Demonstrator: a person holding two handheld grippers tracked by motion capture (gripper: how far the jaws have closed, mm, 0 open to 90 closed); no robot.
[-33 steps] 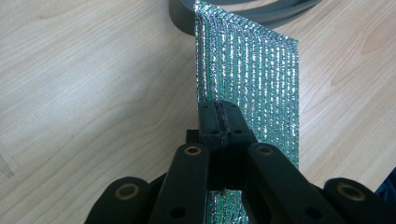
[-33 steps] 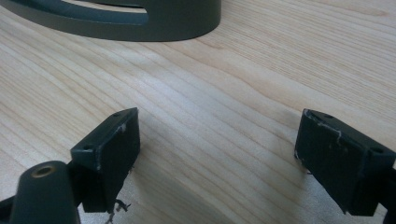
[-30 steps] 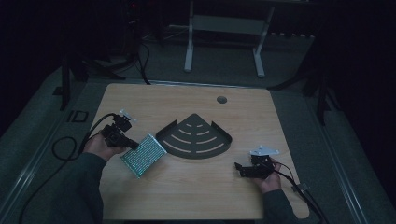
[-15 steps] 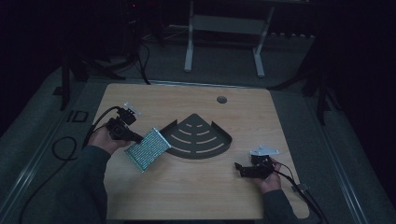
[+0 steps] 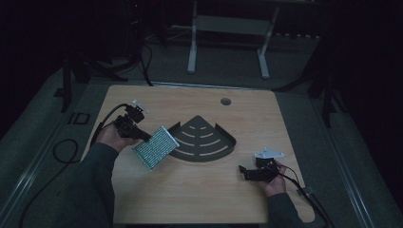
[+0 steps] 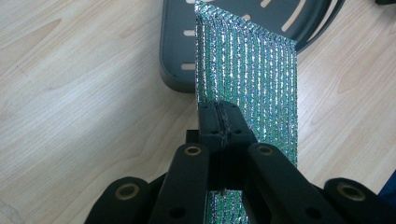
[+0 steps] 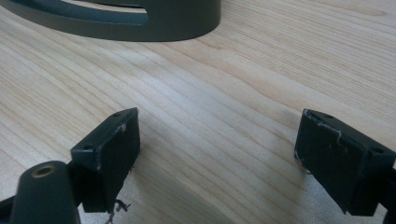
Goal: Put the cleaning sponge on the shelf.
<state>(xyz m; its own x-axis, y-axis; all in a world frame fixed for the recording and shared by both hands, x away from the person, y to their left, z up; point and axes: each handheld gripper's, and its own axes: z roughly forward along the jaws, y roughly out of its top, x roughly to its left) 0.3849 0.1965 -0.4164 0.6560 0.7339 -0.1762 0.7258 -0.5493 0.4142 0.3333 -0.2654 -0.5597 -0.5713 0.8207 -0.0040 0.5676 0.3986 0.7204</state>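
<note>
A glittery green-and-silver scouring pad (image 5: pixel 155 147) hangs above the left half of the wooden table (image 5: pixel 199 199), tilted, its far corner over the edge of a dark grey fan-shaped corner tray (image 5: pixel 203 138). My left gripper (image 5: pixel 138 134) is shut on the pad's near edge; in the left gripper view the jaws pinch the pad (image 6: pixel 247 84) with the tray (image 6: pixel 177 42) beyond it. My right gripper (image 5: pixel 243 171) rests low at the table's right front, open, nothing between its fingers (image 7: pixel 109 149). The tray's rim (image 7: pixel 140 21) lies just ahead of it.
A round cable hole (image 5: pixel 225 101) sits near the table's far edge. Cables trail from both grippers off the table's sides. A white metal frame (image 5: pixel 228 28) stands on the floor behind the table.
My left gripper has lifted the pad and carried it right, toward the tray. The right gripper has stayed still.
</note>
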